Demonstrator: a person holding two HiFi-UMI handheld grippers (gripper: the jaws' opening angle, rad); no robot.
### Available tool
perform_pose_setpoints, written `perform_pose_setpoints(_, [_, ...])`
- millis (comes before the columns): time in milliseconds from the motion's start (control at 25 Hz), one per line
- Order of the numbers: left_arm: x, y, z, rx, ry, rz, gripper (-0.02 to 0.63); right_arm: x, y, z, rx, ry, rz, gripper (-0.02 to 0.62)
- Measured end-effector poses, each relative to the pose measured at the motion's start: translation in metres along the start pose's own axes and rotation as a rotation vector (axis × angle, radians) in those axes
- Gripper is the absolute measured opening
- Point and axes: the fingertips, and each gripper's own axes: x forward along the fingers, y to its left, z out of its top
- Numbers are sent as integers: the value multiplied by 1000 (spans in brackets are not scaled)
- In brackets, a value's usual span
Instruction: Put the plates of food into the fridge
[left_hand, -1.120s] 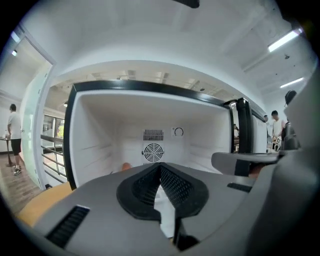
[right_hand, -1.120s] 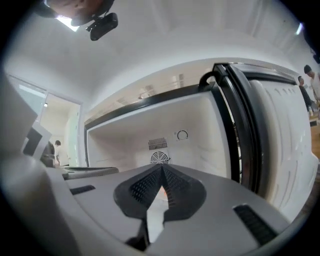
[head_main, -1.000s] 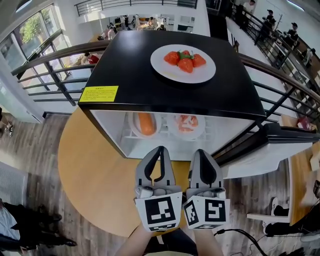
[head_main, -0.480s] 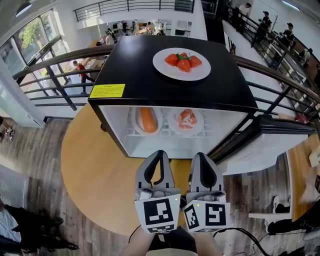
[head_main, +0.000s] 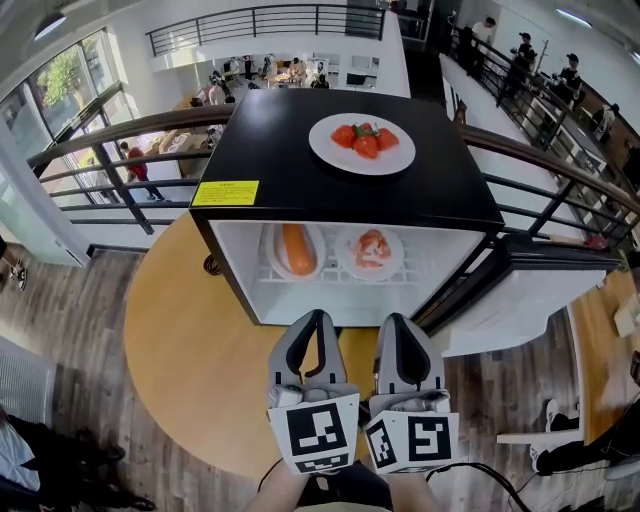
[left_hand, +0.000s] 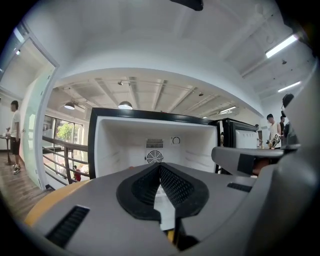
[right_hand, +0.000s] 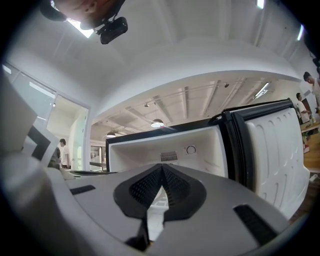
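While both grippers hang low in front of the open fridge (head_main: 300, 170), the left gripper (head_main: 318, 315) and the right gripper (head_main: 395, 318) each have their jaws pressed together with nothing between them. They would have to spread before taking anything.

The plate of red food (head_main: 362, 143) sits on the fridge's black top, toward the far right and well apart from both grippers. Two plates already lie on the shelf inside, just beside each other: the orange-food plate (head_main: 293, 250) at left and the pink-food plate (head_main: 371, 252) at right.

A pinch on one side of the rim could let the top plate tilt, and the loose red pieces would probably roll off. The top has no lip at its near edge, so a dragged plate could tip there. Those two plates fill the near shelf, so a third pushed in carelessly may knock them.

At right, the open door (head_main: 520, 290) hems the approach. The table (head_main: 190, 340) lies bare at left, and the space above the fridge is open.
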Motion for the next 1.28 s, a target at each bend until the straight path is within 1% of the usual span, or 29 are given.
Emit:
perform_pose_setpoints(120, [-1,0,8,-4,18,-17,8,1,10,8,24,23,61,12])
perform_pose_setpoints(280, [1,-2,29,-13,63,-86,8,8,28,29,112,73,201,12])
perform_pose_setpoints(360, [2,0,41,-51,89,-129,8,11,32,45,163,85,261,12])
perform_pose_setpoints(400, [3,1,48,-93,102,-161,8,13,33,55,193,87,290,12])
perform_pose_setpoints(440, [4,2,55,-153,113,-199,8,15,34,66,230,86,321,12])
perform_pose_setpoints(560, [9,6,78,-367,130,-326,8,24,36,101,349,87,412,12])
perform_pose_setpoints(600, [10,8,86,-418,129,-357,8,27,37,111,381,95,440,12])
perform_pose_setpoints(640, [11,10,95,-447,125,-378,8,30,38,120,408,107,467,12])
perform_pose_setpoints(680, [11,12,105,-455,117,-394,8,33,39,128,428,118,492,12])
perform_pose_setpoints(760, [14,16,124,-438,105,-419,8,40,41,142,438,133,537,12])
perform_pose_setpoints(840, [20,20,141,-425,109,-449,8,49,39,155,407,153,579,12])
perform_pose_setpoints(920, [29,27,155,-434,131,-477,8,60,31,165,397,184,607,12])
perform_pose_setpoints(1080, [58,45,172,-481,227,-496,8,91,-3,175,446,287,592,14])
perform_pose_setpoints(1160, [73,53,179,-502,301,-500,8,106,-15,181,556,361,594,14])
perform_pose_setpoints(1240, [86,58,185,-541,406,-518,8,121,-20,194,679,427,638,14])
perform_pose_setpoints(1280, [93,59,187,-572,458,-531,8,128,-23,198,719,462,659,14])
